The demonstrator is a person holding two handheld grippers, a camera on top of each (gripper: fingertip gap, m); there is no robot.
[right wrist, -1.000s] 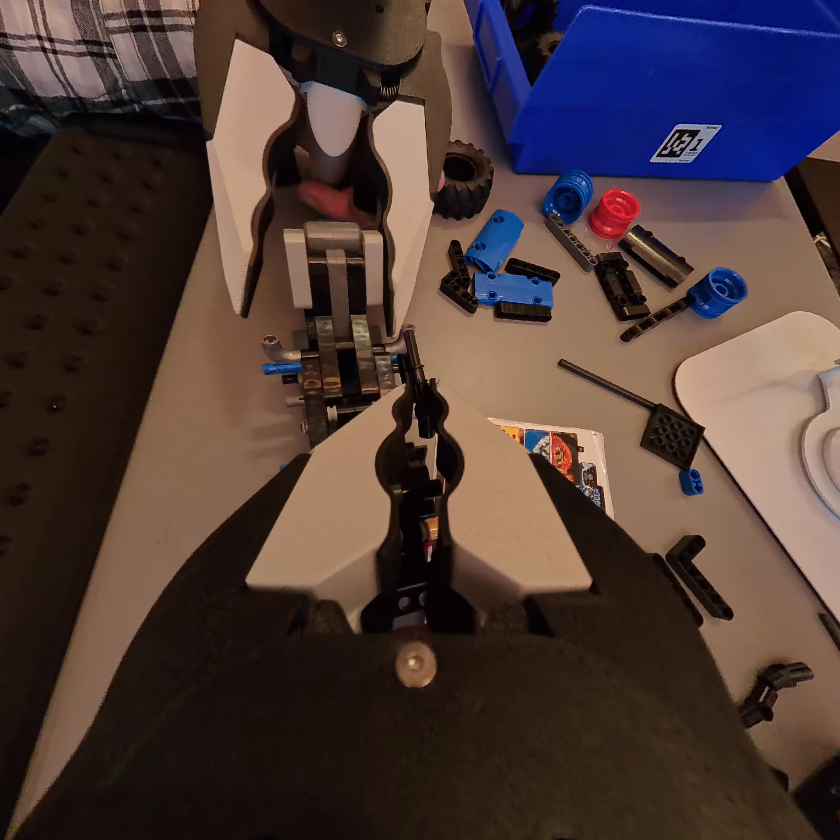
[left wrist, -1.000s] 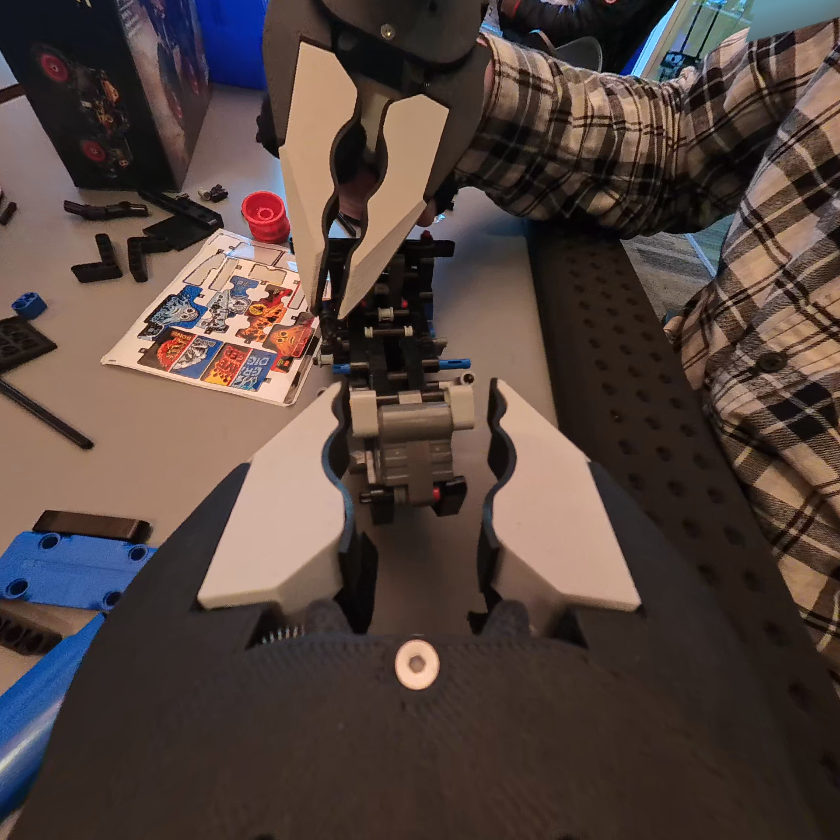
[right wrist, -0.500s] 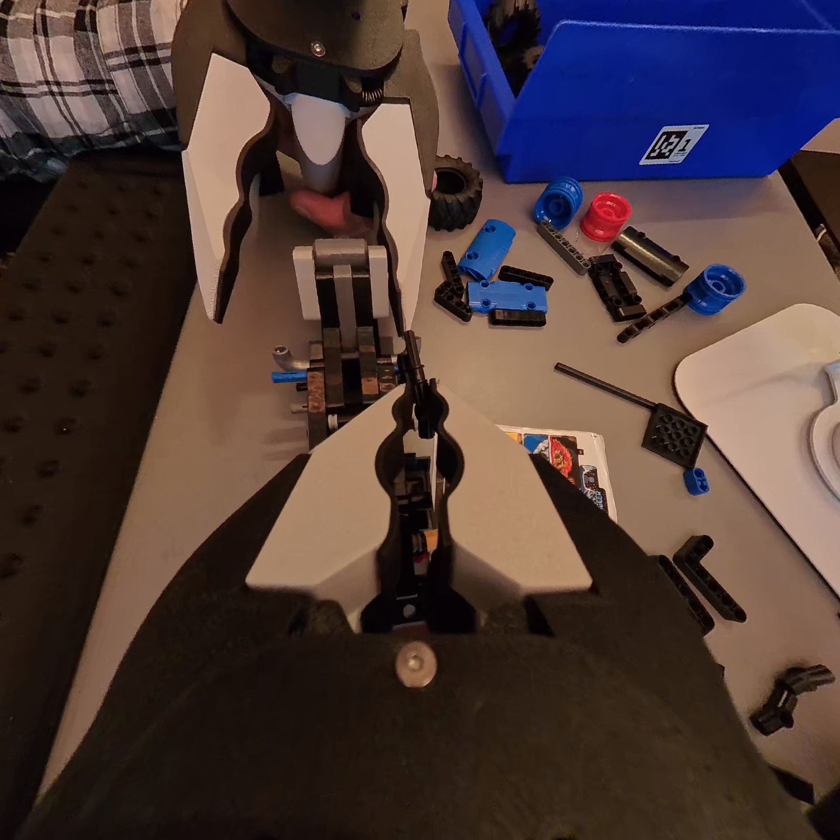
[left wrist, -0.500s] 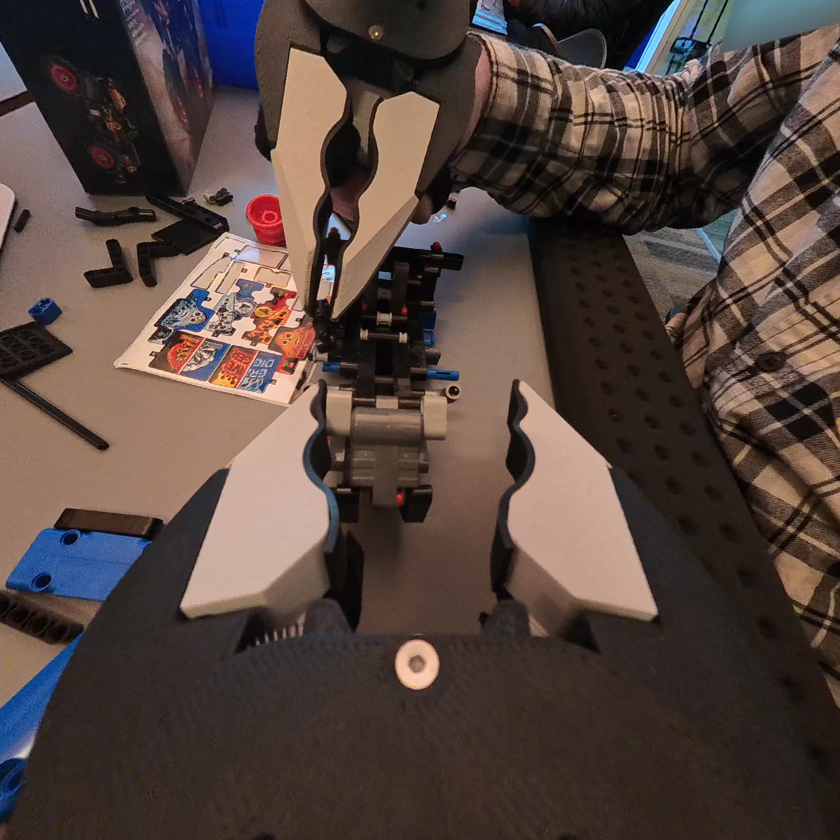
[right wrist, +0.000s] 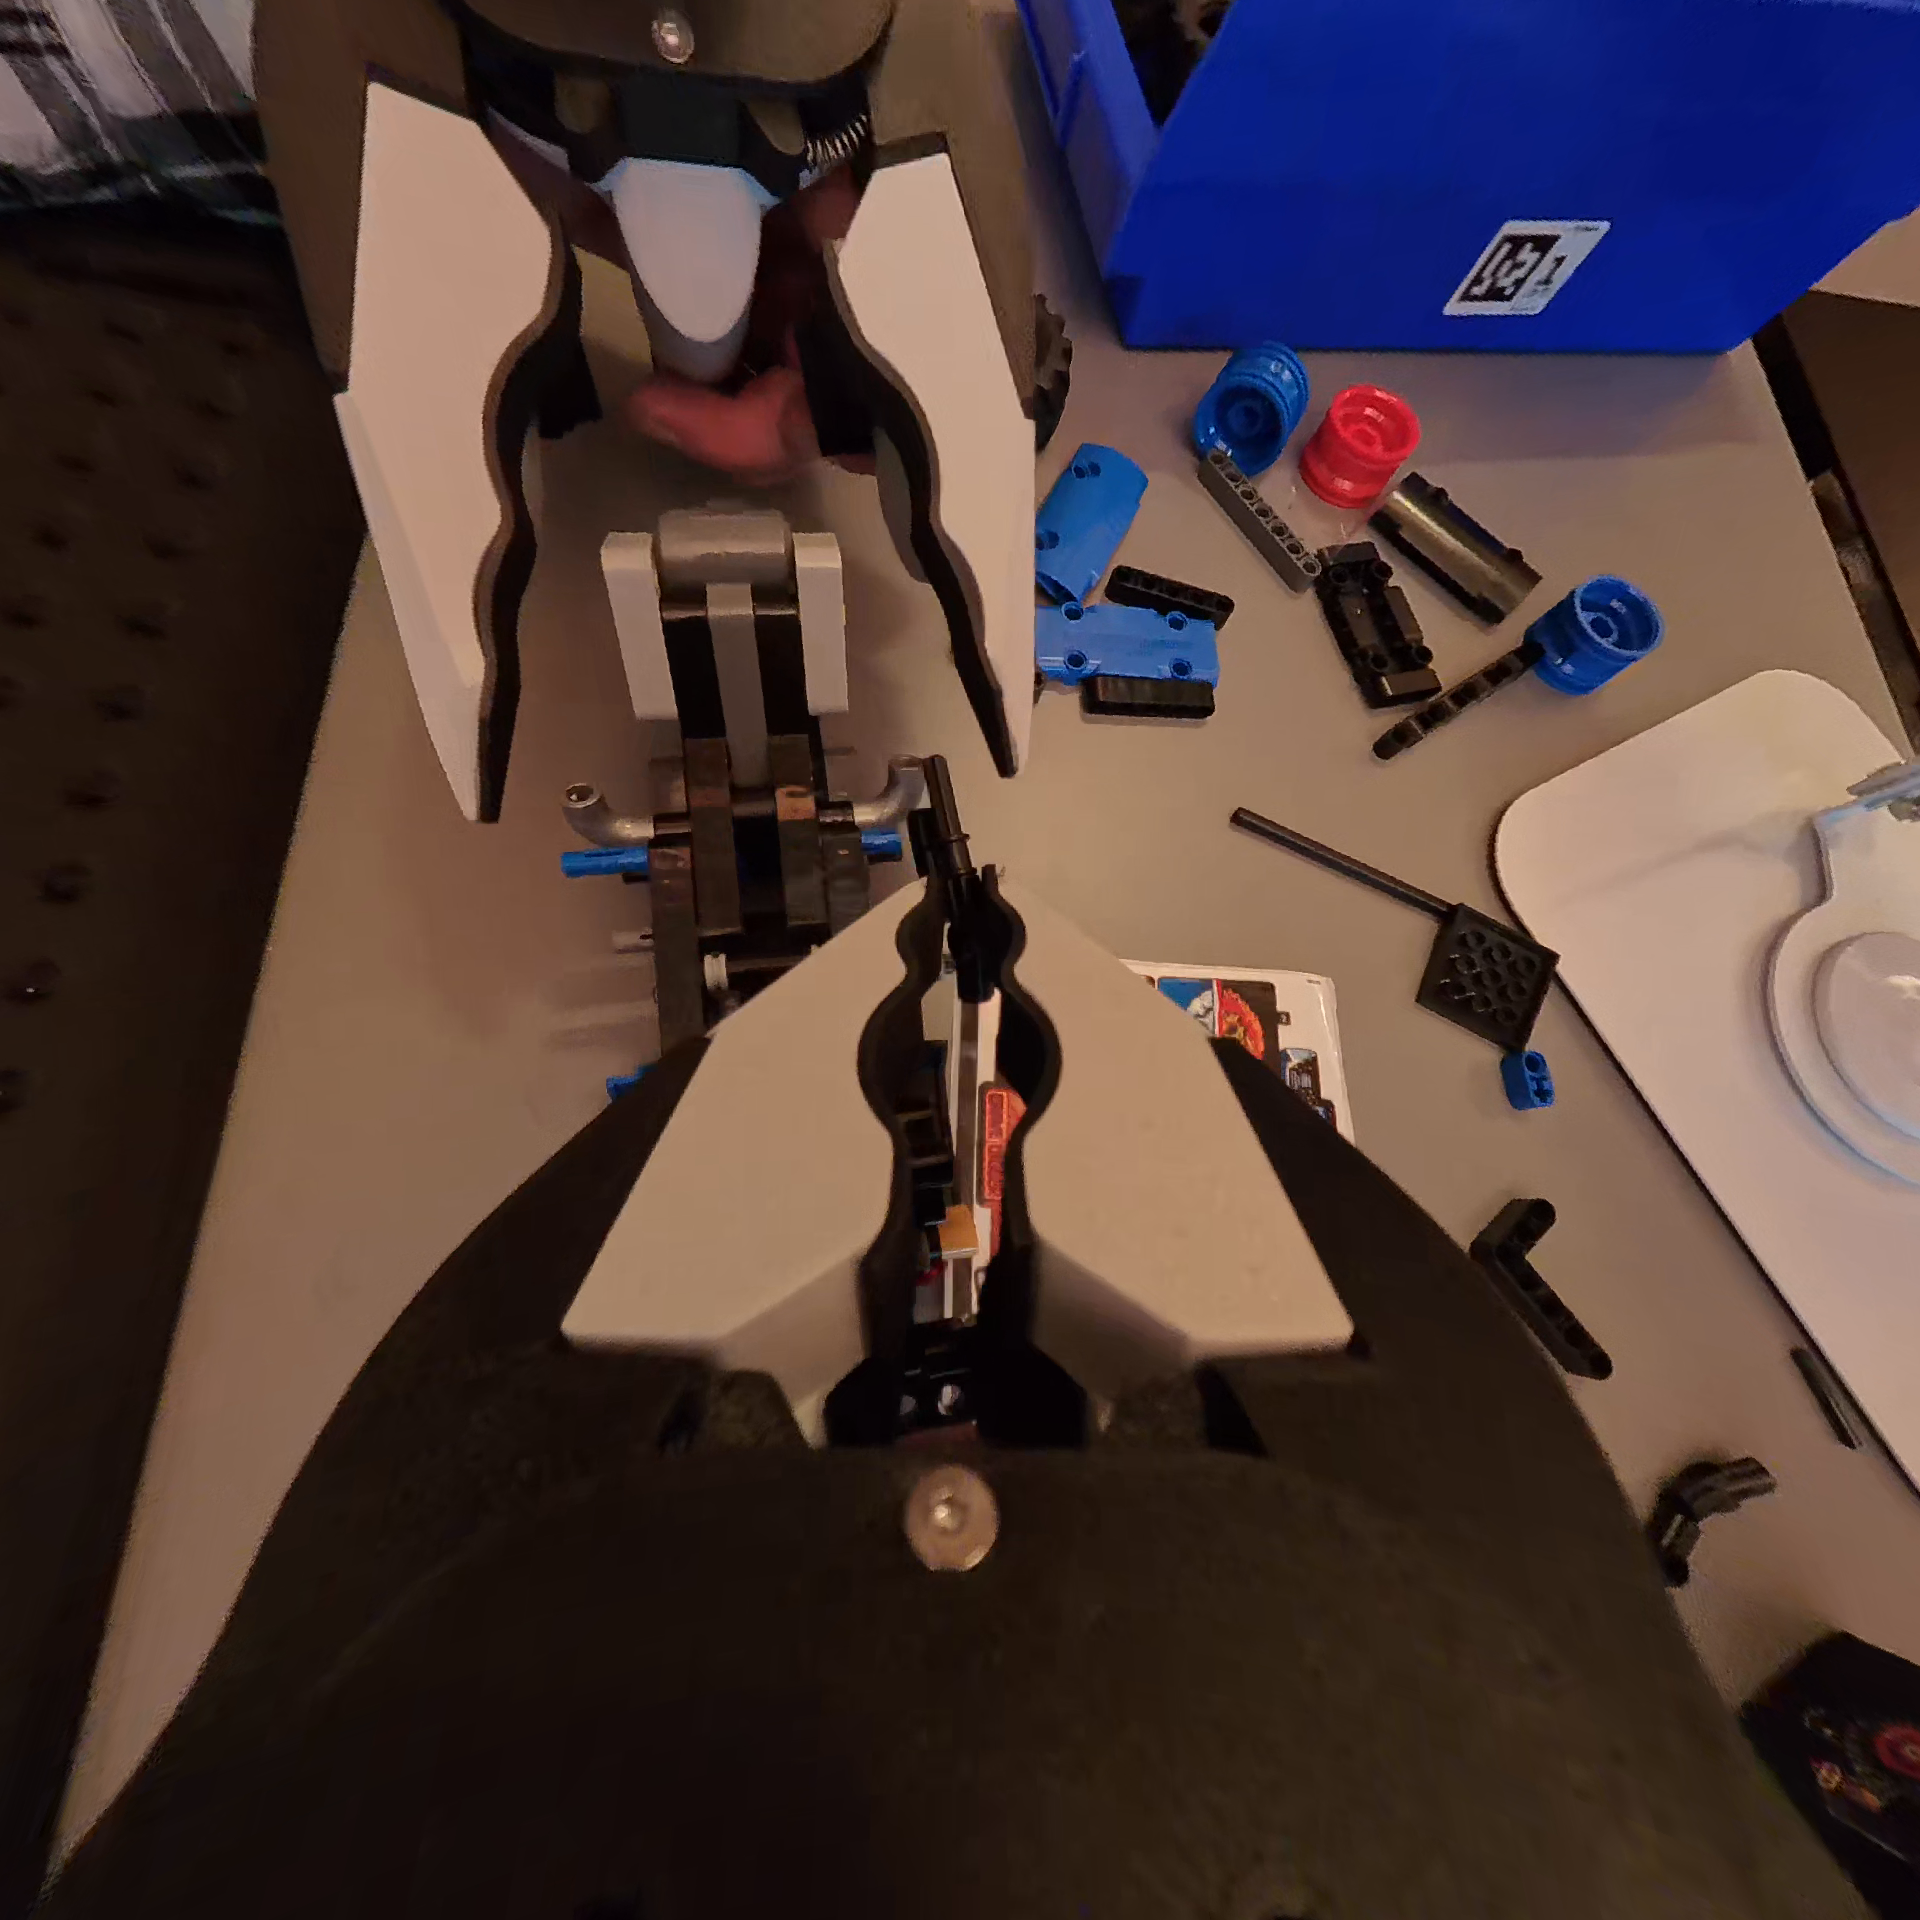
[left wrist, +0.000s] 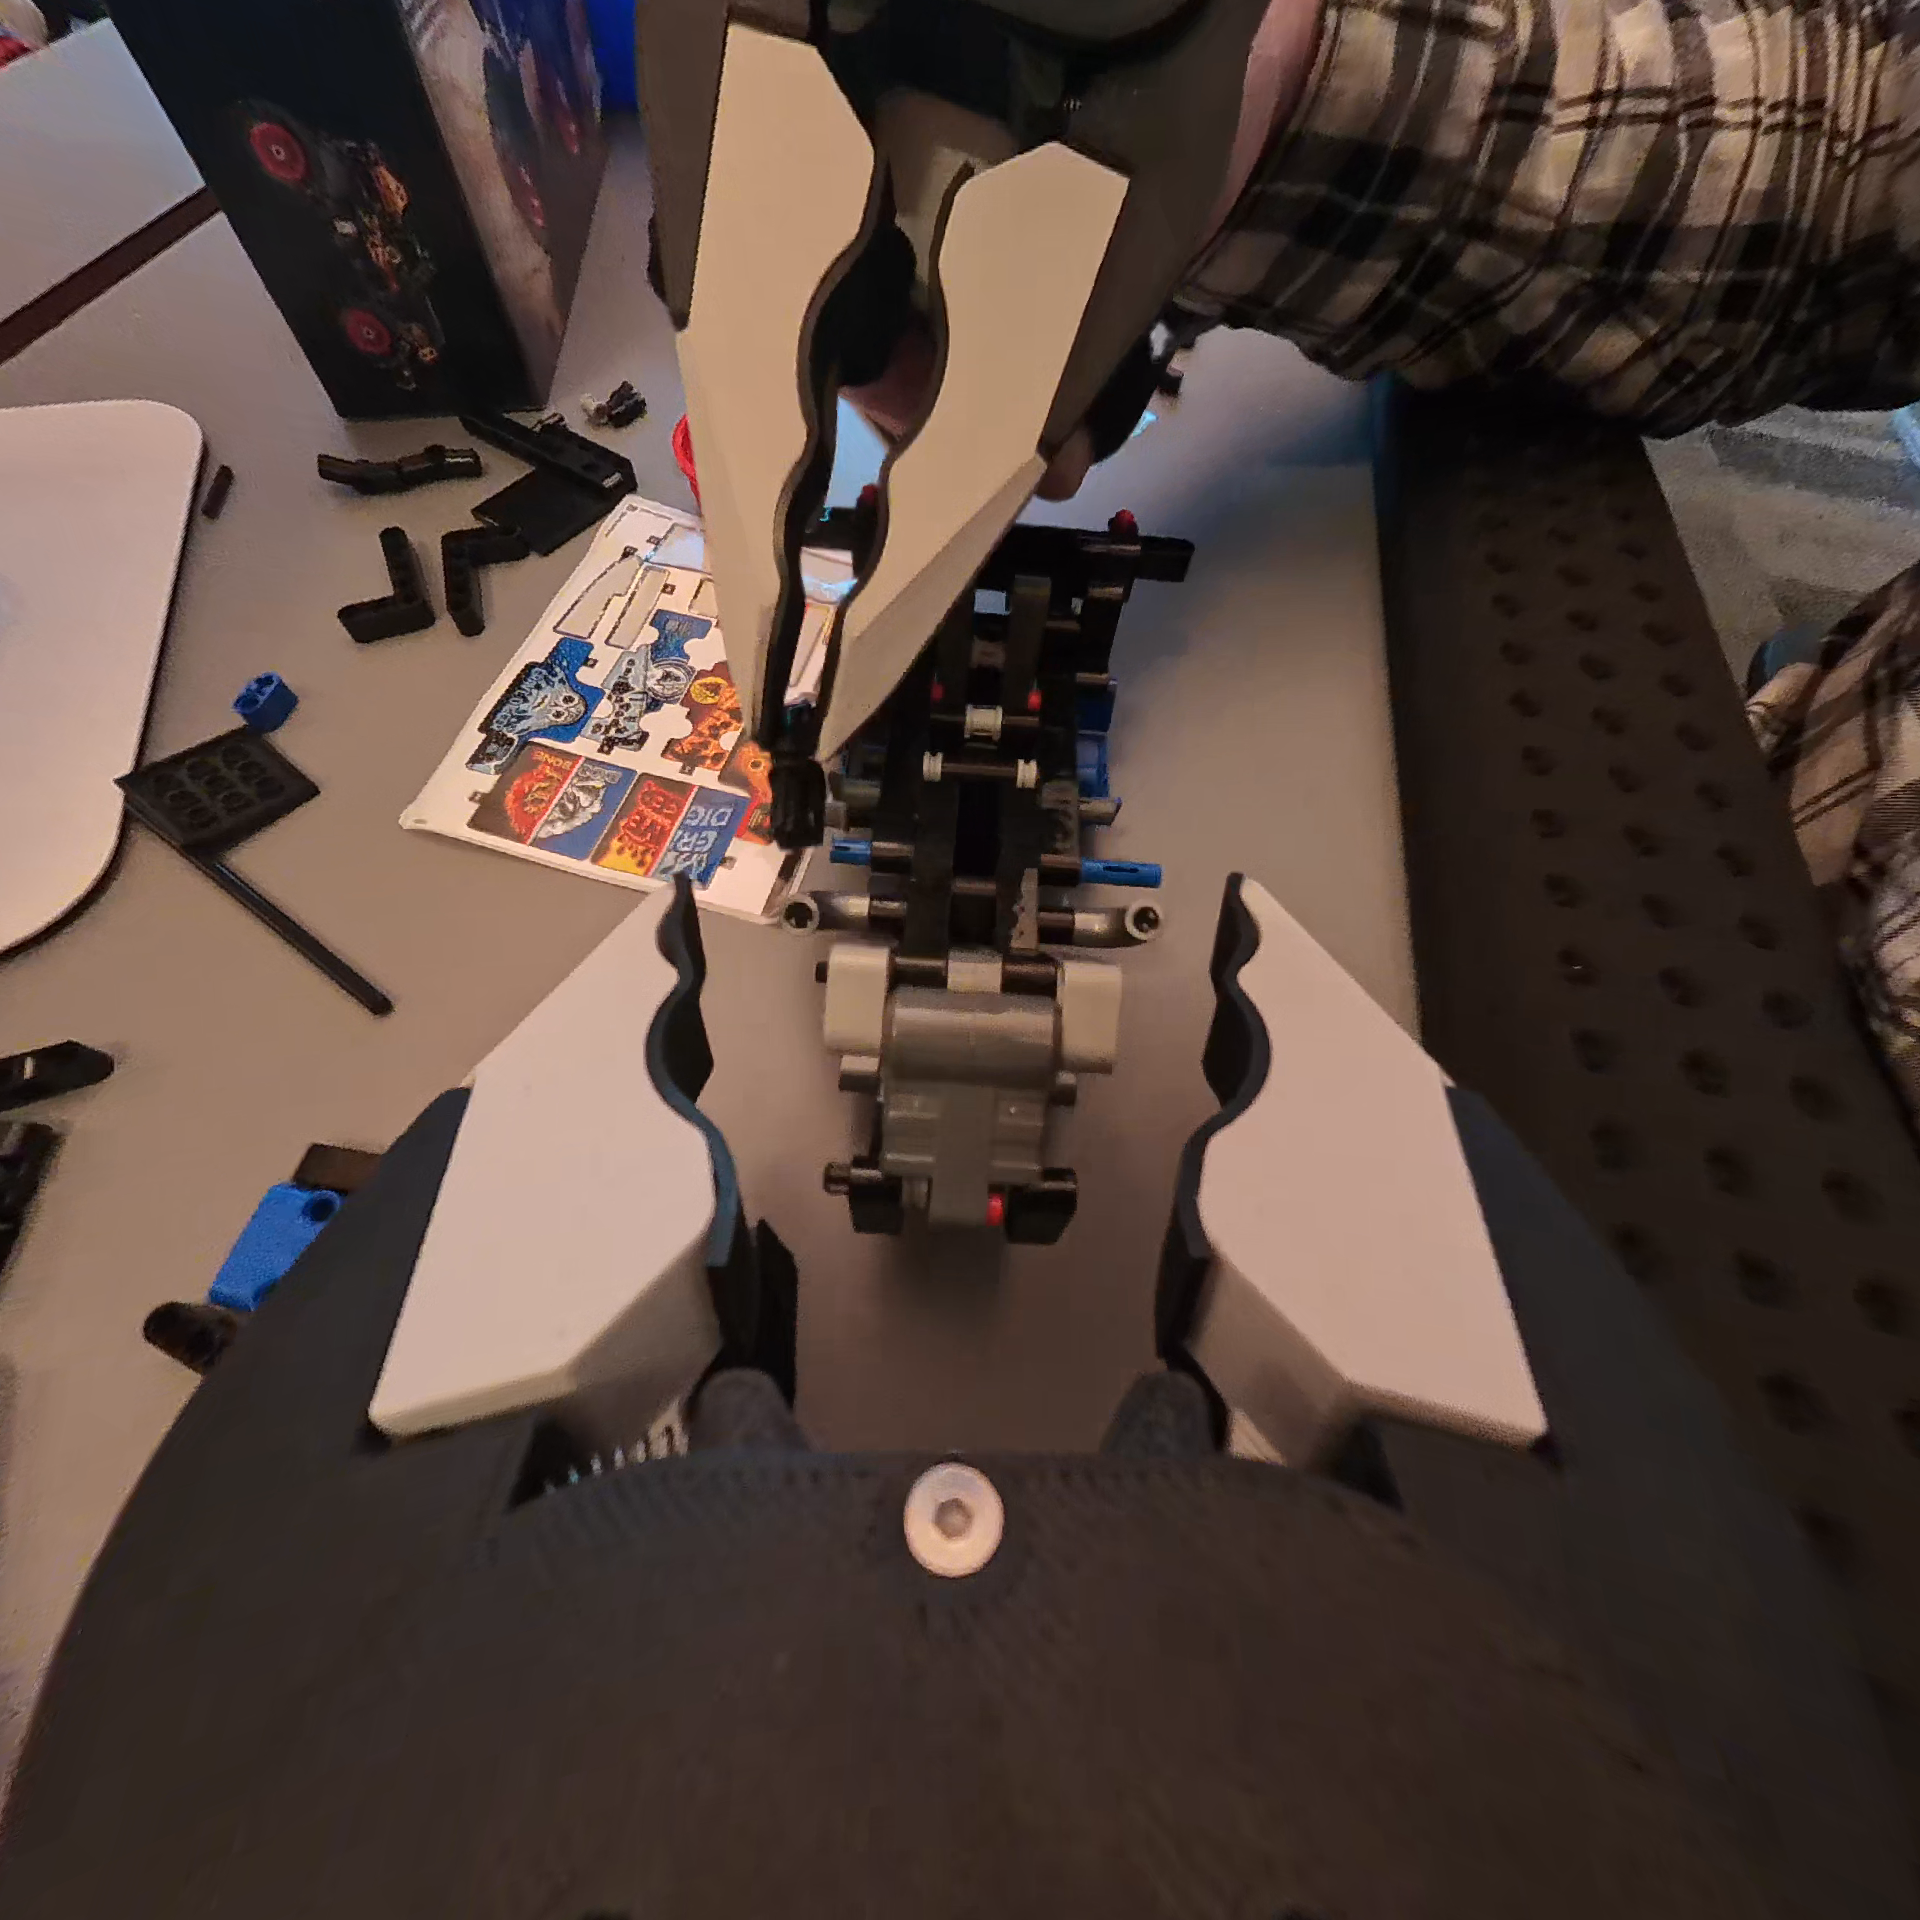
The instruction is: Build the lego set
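Note:
The black Lego chassis (left wrist: 977,831) with a grey and white block at its near end lies on the grey table. My left gripper (left wrist: 956,894) is open and empty; its fingers straddle the grey end without touching it. My right gripper (right wrist: 961,883) is shut on a thin black pin (right wrist: 948,831). The pin's tip is beside the chassis (right wrist: 727,831), by a grey elbow piece. In the left wrist view the right gripper (left wrist: 800,727) comes down from above with the pin (left wrist: 795,805) at the chassis's left side. The open left gripper (right wrist: 743,790) also shows in the right wrist view.
A sticker sheet (left wrist: 613,748) lies left of the chassis, with the set's box (left wrist: 416,208) behind it. A blue bin (right wrist: 1455,156), red (right wrist: 1359,445) and blue (right wrist: 1247,400) wheel hubs and loose black and blue parts lie nearby. A white board (right wrist: 1714,935) and a black perforated mat (left wrist: 1662,935) flank the table. The gap from one gripper's tips to the other's is roughly 4 cm.
My left gripper has opened wider and drawn back from the chassis's grey end. My right gripper, still shut on the black pin, has come lower and nearer the chassis's side.

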